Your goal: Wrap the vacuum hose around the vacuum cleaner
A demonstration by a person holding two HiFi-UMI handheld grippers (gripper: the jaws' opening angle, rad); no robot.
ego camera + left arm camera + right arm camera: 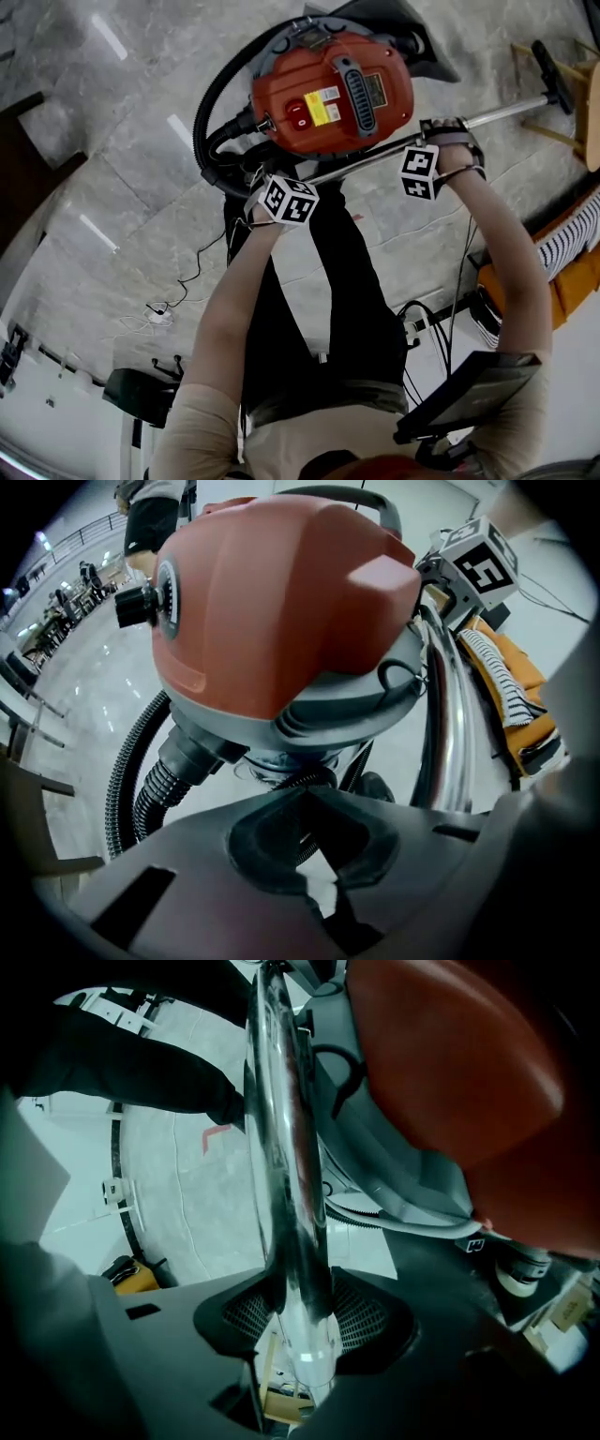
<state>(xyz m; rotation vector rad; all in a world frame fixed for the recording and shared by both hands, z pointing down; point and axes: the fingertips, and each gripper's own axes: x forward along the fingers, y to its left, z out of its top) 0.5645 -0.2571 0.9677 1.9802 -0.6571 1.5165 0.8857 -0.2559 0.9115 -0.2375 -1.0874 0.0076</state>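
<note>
The red vacuum cleaner [328, 89] stands on the marble floor; its black ribbed hose [211, 94] loops round its left side. The chrome wand [506, 111] runs from under the body out to the right. My right gripper [441, 136] is shut on the wand [281, 1147], whose tube fills the gap between the pads [300, 1288], right beside the red body [469, 1063]. My left gripper [258, 180] is shut [305, 794] low at the vacuum's front left, just under the red shell [281, 602], with the hose [131, 761] curling to its left and the wand [441, 724] on its right.
The wand's floor nozzle [553, 75] lies by a wooden frame [572, 131] at the right. Orange and striped cloth [572, 253] is piled lower right. A thin cable [178, 291] trails on the floor at left. The person's black trousers [319, 281] stand directly behind the vacuum.
</note>
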